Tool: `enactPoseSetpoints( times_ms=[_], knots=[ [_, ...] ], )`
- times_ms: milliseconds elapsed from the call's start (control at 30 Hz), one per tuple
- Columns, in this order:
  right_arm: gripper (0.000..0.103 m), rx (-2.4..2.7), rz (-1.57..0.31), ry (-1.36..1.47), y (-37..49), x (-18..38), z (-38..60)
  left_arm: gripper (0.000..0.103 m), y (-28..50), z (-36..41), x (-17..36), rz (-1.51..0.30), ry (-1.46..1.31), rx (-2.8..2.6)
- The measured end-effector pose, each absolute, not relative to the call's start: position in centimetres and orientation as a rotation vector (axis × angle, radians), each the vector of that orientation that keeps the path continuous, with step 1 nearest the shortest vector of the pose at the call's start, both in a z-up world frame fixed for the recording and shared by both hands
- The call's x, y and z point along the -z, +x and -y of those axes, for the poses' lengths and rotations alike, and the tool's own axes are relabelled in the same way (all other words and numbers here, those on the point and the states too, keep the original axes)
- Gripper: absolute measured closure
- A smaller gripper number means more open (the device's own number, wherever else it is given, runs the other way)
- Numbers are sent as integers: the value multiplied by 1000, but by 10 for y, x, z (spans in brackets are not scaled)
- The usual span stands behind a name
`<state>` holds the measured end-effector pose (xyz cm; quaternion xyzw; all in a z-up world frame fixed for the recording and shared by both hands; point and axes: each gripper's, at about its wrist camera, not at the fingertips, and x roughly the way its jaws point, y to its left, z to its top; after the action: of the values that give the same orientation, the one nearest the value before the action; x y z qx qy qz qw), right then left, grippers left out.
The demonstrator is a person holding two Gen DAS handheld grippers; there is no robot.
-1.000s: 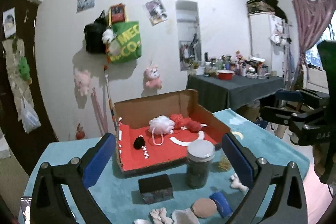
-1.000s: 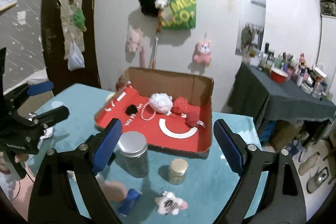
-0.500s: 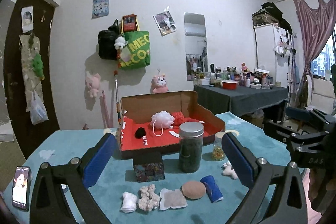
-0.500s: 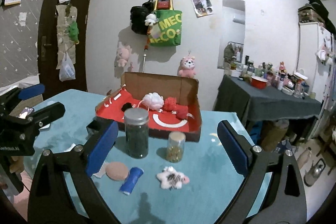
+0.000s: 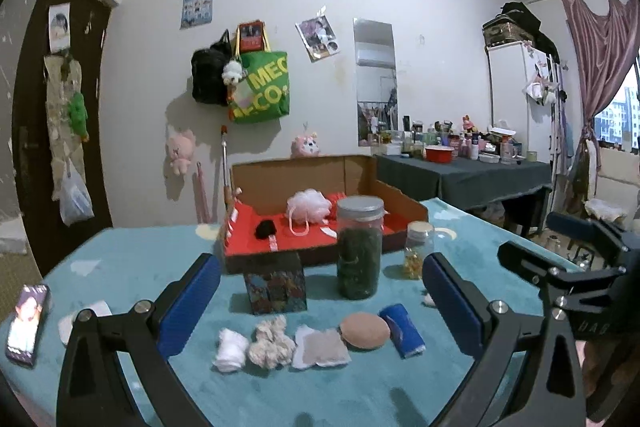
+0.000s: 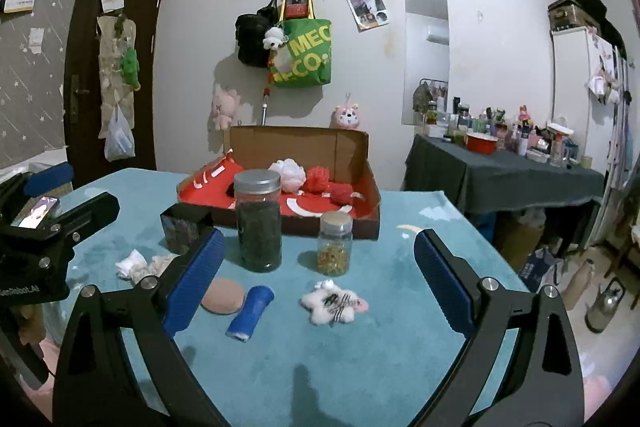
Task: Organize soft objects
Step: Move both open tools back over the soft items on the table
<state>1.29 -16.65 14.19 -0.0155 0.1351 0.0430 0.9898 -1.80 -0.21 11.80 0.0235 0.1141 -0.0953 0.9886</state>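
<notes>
Soft things lie in a row on the teal table: a white wad (image 5: 230, 345), a crumpled beige cloth (image 5: 272, 343), a flat grey pad (image 5: 320, 347), a round tan sponge (image 5: 364, 325) and a blue roll (image 5: 401, 330). A white plush toy (image 6: 334, 302) lies to the right. The cardboard box (image 5: 320, 215) with red lining holds a white puff (image 5: 309, 205), a black pom (image 5: 265, 229) and red puffs (image 6: 319, 179). My left gripper (image 5: 320, 303) is open above the row. My right gripper (image 6: 316, 277) is open, empty, near the toy.
A tall jar of dark stuff (image 5: 359, 247), a small jar (image 5: 418, 245) and a dark patterned cube (image 5: 275, 285) stand in front of the box. A phone (image 5: 27, 323) lies at the table's left edge. A cluttered dark table (image 5: 464, 171) stands behind on the right.
Both grippers have pulled back and lowered from over the box toward the near table edge, bringing the row of soft things into view. Both stay open and empty.
</notes>
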Motion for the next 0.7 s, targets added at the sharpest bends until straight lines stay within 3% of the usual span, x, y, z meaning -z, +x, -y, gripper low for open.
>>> enactPoseSetpoints(
  times_ms=[700],
  knots=[
    [6, -57, -390, -1, 28, -74, 160, 0, 11, -10, -60, -385, -6, 139]
  ],
)
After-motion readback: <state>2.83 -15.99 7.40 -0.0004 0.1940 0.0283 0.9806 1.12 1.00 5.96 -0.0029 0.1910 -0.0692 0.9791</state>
